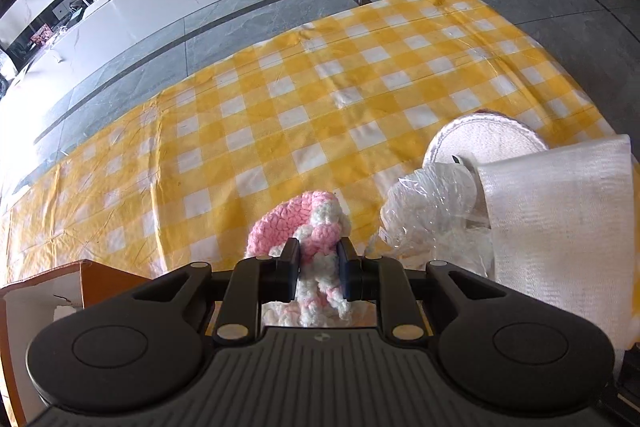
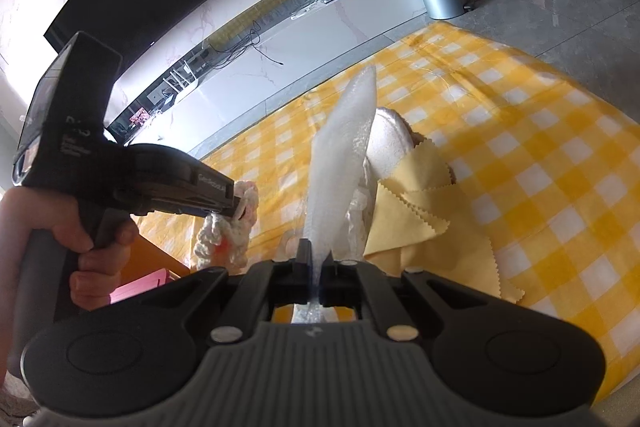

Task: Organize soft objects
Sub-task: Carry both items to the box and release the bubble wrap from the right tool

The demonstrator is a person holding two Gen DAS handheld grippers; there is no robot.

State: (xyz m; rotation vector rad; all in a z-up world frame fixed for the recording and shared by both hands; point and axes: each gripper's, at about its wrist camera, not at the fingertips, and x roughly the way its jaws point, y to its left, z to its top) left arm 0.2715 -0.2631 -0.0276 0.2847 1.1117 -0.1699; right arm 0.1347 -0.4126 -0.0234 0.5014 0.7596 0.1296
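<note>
Visibility: body of the left gripper [image 1: 319,259] is blocking the lower part of the crocheted toy [image 1: 316,227] in the left wrist view, so its legs are trailing out of sight behind the fingers.
Foam sheet: white foam sheet [image 2: 344,155] is standing edge-on in the right wrist view; its lower end is disappearing between the fingers and its far face is not showing.
Cut off: orange box [image 1: 100,277] is being clipped by the frame edge and the gripper body at lower left; only a corner and some inner wall are showing, and what is lying inside is hard to make out.
Box from the right: something pink [image 2: 140,287] is showing inside it, too hidden by the hand [image 2: 96,255] to identify.
Left gripper: pinching the pink-and-white toy at its middle, just above the yellow checked cloth [image 1: 280,99].
Right gripper [image 2: 316,267]: pressed together on the foam sheet's bottom edge.
Pile: crinkled plastic bag [image 1: 428,203], round white pad [image 1: 488,139] and yellow cloths [image 2: 412,203] are overlapping beside the toy.
</note>
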